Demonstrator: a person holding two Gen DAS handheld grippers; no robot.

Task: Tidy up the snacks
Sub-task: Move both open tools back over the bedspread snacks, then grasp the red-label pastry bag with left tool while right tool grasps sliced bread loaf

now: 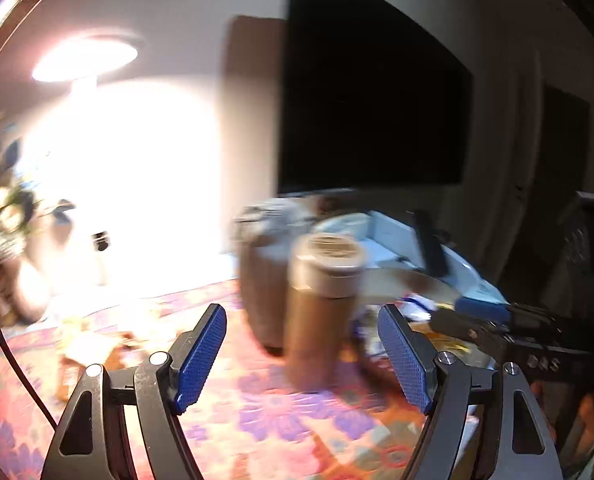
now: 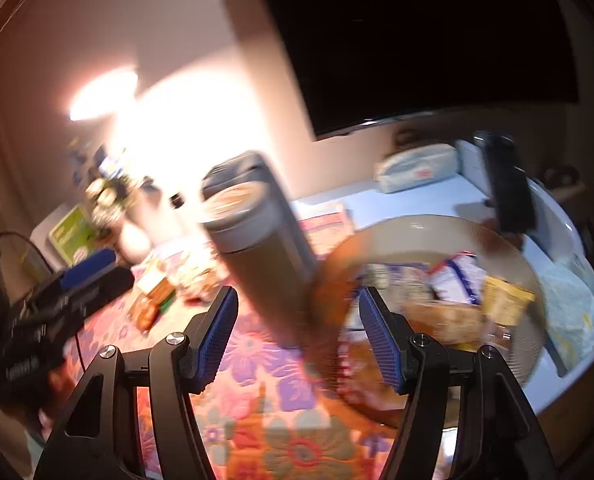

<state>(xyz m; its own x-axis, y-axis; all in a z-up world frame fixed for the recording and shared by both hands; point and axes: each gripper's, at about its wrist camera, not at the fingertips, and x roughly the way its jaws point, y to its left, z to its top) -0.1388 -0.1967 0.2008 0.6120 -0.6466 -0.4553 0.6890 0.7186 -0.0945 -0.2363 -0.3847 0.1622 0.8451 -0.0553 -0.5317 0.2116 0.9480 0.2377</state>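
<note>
Brown jar [image 1: 323, 308]: upright, unheld, awaiting sorting.
Left hand-held gripper [image 1: 303, 360]: wide, lined up on jar.
Right hand-held gripper [image 2: 297, 338]: wide, empty.
Bowl [image 2: 409, 226]: collecting snack packets [image 2: 457, 280].

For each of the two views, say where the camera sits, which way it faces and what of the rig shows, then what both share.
Left wrist: sits behind the left tongs, open, facing the tan bottle on the floral cloth; the right tongs enter from the right.
Right wrist: sits behind the right tongs, open, facing the same bottle and the snack bowl; the left tongs enter from the left.
Shared: bottle, cloth, dark screen, lamp.
</note>
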